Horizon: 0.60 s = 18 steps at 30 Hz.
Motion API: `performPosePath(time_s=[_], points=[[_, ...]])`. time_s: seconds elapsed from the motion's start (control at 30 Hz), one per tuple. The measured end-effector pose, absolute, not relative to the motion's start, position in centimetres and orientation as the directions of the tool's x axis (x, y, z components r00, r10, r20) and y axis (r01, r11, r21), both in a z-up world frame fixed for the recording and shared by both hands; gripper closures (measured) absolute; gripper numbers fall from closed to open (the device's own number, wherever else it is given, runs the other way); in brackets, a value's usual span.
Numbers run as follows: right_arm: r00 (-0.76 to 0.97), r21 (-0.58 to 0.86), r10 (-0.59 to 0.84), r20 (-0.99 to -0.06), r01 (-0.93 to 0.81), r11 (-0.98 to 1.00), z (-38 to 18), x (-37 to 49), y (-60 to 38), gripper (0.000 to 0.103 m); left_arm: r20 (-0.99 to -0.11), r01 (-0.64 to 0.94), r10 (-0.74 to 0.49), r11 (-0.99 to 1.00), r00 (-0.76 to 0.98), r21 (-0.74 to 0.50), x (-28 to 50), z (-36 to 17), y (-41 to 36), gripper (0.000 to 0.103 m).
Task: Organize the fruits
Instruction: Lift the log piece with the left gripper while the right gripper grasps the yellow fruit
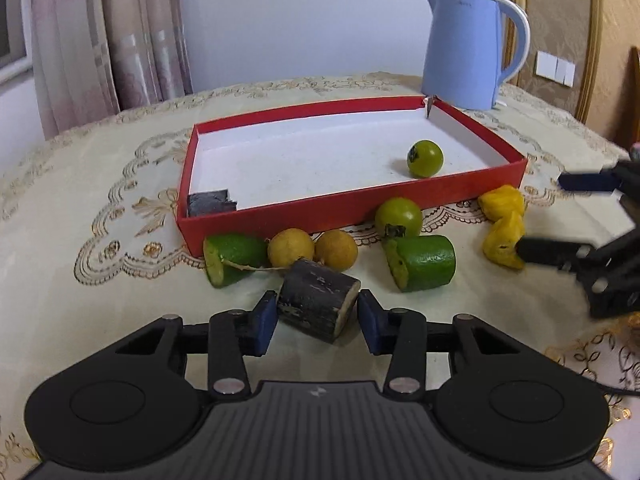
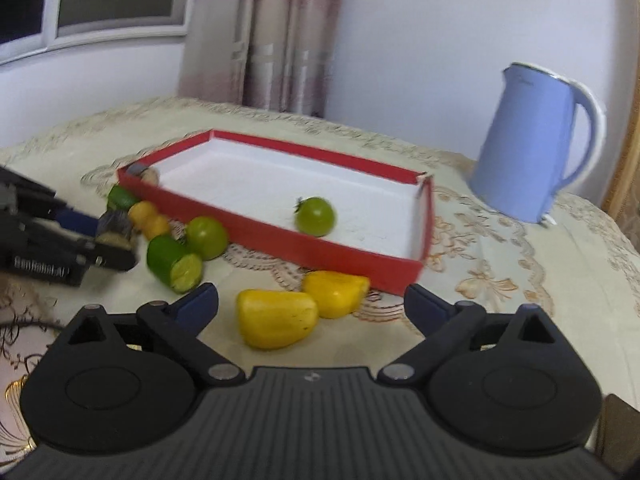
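On the embroidered tablecloth [image 1: 100, 184] sits a red box [image 1: 280, 212] holding one green round fruit [image 1: 425, 158]. Along its near wall, from the left, lie a green cut piece [image 1: 230, 258], two small yellow-brown fruits [image 1: 312, 250], a second green round fruit [image 1: 398, 216], another green cut piece [image 1: 424, 262] and two yellow pieces [image 1: 502, 228]. Nearer, the left gripper [image 1: 318, 320] pinches a dark cylindrical piece [image 1: 316, 306] between its blue pads. Rightmost, the right gripper [image 2: 312, 308] stands spread around the nearer yellow piece without touching it. A blue kettle [image 1: 464, 48] stands behind.
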State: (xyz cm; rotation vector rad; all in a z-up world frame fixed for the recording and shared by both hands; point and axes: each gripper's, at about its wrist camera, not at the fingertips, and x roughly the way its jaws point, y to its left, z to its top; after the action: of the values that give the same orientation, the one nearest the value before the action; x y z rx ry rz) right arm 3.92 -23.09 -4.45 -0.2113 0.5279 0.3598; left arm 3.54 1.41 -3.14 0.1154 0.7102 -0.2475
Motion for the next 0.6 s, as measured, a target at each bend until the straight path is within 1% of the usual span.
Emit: performPosePath(time_s=[0.07, 0.13, 0.17, 0.2, 0.33, 0.4, 0.5, 0.6], points=[[0.790, -0.084, 0.282, -0.545, -0.386, 0.919, -4.7, 4.3, -23.2, 0.022, -0.657, 0.258, -0.182, 0.966, 0.732, 0.019, 3.4, -3.1, 1.6, 0.061], [0.769, -0.058, 0.299, -0.565, -0.398, 0.915, -5.0, 4.7, -23.4, 0.027, -0.654, 0.253, -0.180, 0.967, 0.734, 0.018, 3.3, -3.2, 1.7, 0.061], [0.761, -0.052, 0.304, -0.573, -0.404, 0.913, -5.1, 4.8, -23.6, 0.032, -0.654, 0.252, -0.179, 0.967, 0.735, 0.019, 3.3, -3.2, 1.7, 0.061], [0.753, -0.046, 0.312, -0.579, -0.412, 0.910, -5.1, 4.9, -23.6, 0.034, -0.653, 0.249, -0.173, 0.968, 0.737, 0.025, 3.2, -3.2, 1.6, 0.061], [0.726, -0.053, 0.319, -0.609, -0.439, 0.897, -5.6, 5.2, -23.1, 0.035, -0.646, 0.248, -0.148, 0.966, 0.749, 0.066, 2.9, -3.3, 1.0, 0.061], [0.719, -0.043, 0.325, -0.614, -0.442, 0.896, -5.6, 5.4, -23.0, 0.037, -0.643, 0.248, -0.146, 0.966, 0.752, 0.071, 2.9, -3.3, 1.0, 0.061], [0.705, -0.027, 0.340, -0.622, -0.454, 0.891, -5.6, 5.7, -22.9, 0.037, -0.640, 0.247, -0.147, 0.967, 0.754, 0.069, 2.9, -3.4, 1.0, 0.061], [0.695, -0.031, 0.344, -0.631, -0.465, 0.885, -5.5, 6.1, -22.6, 0.035, -0.635, 0.248, -0.139, 0.965, 0.760, 0.085, 2.8, -3.4, 0.9, 0.061]])
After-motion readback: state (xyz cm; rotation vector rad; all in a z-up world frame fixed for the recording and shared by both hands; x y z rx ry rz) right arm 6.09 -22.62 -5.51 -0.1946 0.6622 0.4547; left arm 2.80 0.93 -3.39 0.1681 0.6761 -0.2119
